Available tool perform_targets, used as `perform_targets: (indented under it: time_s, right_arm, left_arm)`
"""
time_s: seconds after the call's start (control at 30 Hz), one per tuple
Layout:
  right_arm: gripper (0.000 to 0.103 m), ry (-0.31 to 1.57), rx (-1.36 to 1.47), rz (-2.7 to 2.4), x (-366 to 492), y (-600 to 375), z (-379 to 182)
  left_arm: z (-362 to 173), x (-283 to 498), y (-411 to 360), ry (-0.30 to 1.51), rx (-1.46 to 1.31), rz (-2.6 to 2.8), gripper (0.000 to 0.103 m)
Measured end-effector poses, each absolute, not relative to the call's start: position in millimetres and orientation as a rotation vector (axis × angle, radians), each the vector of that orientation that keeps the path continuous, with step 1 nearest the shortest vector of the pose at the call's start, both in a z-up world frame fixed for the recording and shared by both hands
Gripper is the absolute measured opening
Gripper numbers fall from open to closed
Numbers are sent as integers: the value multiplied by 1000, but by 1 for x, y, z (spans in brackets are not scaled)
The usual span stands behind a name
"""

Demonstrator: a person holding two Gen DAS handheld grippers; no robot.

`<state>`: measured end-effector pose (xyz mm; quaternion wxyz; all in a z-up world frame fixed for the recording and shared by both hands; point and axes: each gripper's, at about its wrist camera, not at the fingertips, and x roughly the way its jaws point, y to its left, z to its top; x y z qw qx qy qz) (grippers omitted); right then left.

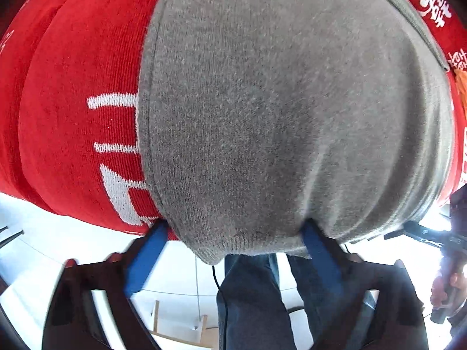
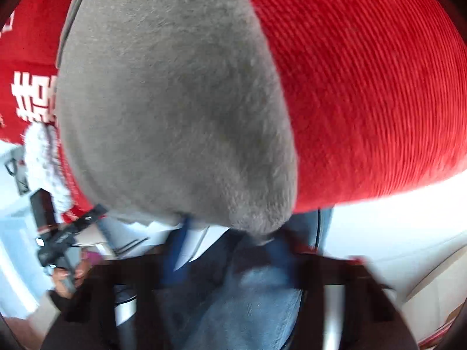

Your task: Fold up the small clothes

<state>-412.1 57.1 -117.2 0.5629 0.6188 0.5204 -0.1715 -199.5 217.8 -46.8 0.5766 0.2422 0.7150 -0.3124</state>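
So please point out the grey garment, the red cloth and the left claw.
grey garment [image 1: 277, 102]: left wrist view, middle of its knit.
red cloth [image 1: 73, 73]: left wrist view, bare part left of the garment.
left claw [image 1: 233, 230]: left wrist view, midway between its blue fingertips.

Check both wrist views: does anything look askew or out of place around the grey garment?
The grey garment overhangs the near edge of the red cloth, a corner drooping past the edge between the left gripper fingers. The right view is motion-blurred. No damage or spill shows.

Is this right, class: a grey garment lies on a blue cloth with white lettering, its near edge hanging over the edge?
Not quite. The cloth is red, not blue, as the left wrist view shows. The rest holds: the grey garment lies on it, the lettering is white, and the garment's near edge hangs over the edge.
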Motion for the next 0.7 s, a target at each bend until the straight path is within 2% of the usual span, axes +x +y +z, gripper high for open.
perform_targets:
  time_s: [0.03, 0.07, 0.1, 0.13, 0.27, 0.47, 0.7]
  right_arm:
    - [10, 1209, 1472, -388, -414, 58, -114]
    - [10, 1188, 1479, -372, -415, 58, -108]
    - [10, 1170, 1484, -347, -414, 58, -101]
    - [10, 1142, 1490, -314, -412, 58, -93]
    - [10, 984, 1520, -218, -401, 42, -55]
    - [10, 769, 1501, -177, -362, -17, -13]
    - [10, 753, 1448, -280, -301, -86, -5]
  left_arm:
    - [-46, -199, 218, 1674, 563, -737, 68]
    - [-40, -198, 221, 1677, 555, -758, 48]
    - [-37, -198, 222, 1694, 538, -786, 18]
    - [-33, -194, 224, 1712, 518, -809, 12]
    - [-6, -184, 222, 1736, 414, -892, 12]
    - [46, -145, 183, 1600, 299, -970, 12]
    - [53, -90, 115, 1464, 322, -916, 12]
